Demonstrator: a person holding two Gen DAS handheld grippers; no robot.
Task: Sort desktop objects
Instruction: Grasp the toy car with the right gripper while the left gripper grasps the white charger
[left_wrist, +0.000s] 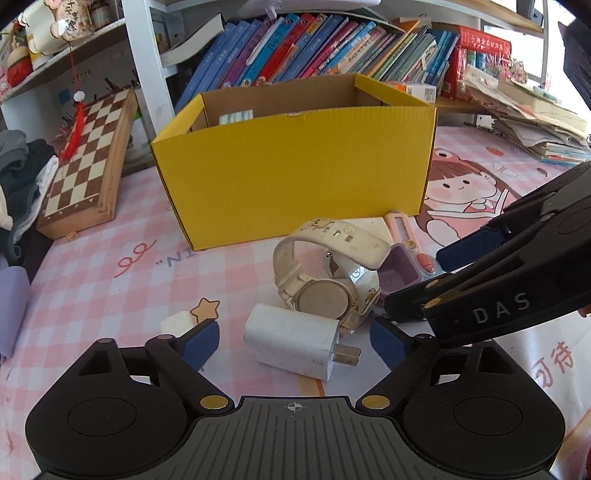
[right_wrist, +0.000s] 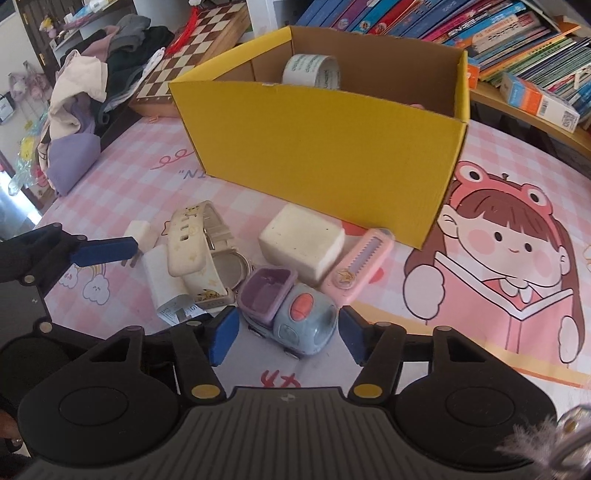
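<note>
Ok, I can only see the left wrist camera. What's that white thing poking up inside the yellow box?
Observer: It's a roll of tape, standing on its edge at the back of the yellow box.
Child: And that purple tub?
Observer: It's the back of a blue-grey toy truck with an orange button. The open right claw has one finger on each side of it.
Child: Is anything hiding near the box?
Observer: Yes, a chunky cream block lies just in front of the box, behind the truck.
</note>
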